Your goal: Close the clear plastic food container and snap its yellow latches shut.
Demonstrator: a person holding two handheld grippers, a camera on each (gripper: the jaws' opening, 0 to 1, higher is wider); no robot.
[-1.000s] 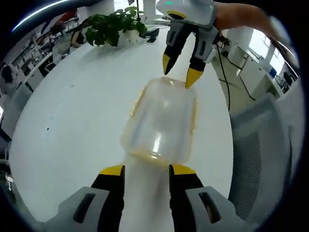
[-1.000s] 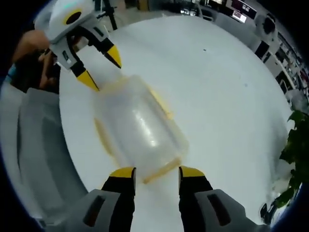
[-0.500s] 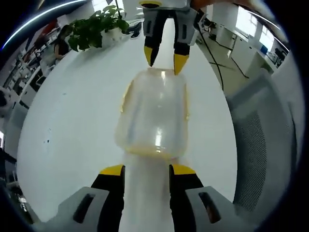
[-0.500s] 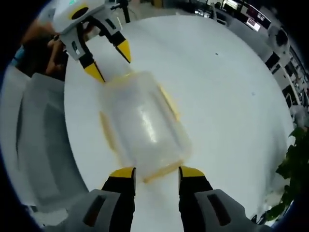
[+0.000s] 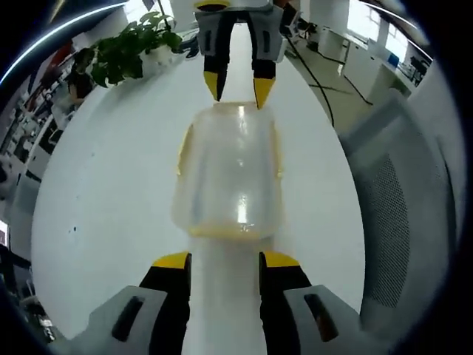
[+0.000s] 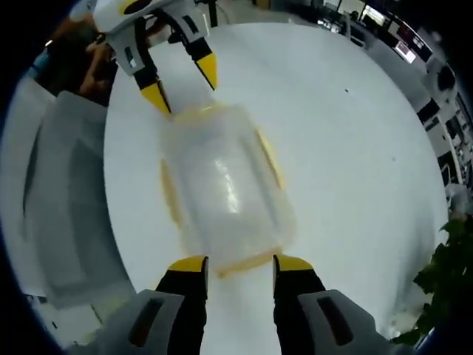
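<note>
- While the clear food container [image 5: 228,174] sits lidded on the white tabletop [image 5: 111,177], left tongs [image 5: 222,260] spread at 1 end.
- Right tongs [image 6: 239,264] spread at the opposite end.

— What carries the things here?

— A white counter [image 5: 111,185] with a smooth top and a rounded edge. In the right gripper view it has the same white surface [image 6: 347,148].

— What lies directly on it?

— A clear plastic food container [image 5: 228,177] lies in the middle part of the counter. It has yellow latches [image 5: 182,151] along its sides. In the right gripper view the container [image 6: 225,188] lies near the counter's edge, with a yellow latch [image 6: 269,159] on its long side.

— Anything else on the surface?

— At the far end a green plant [image 5: 126,52] seems to stand on the counter, but I cannot tell for sure. A few small dark specks [image 5: 74,229] show on the white top.
</note>
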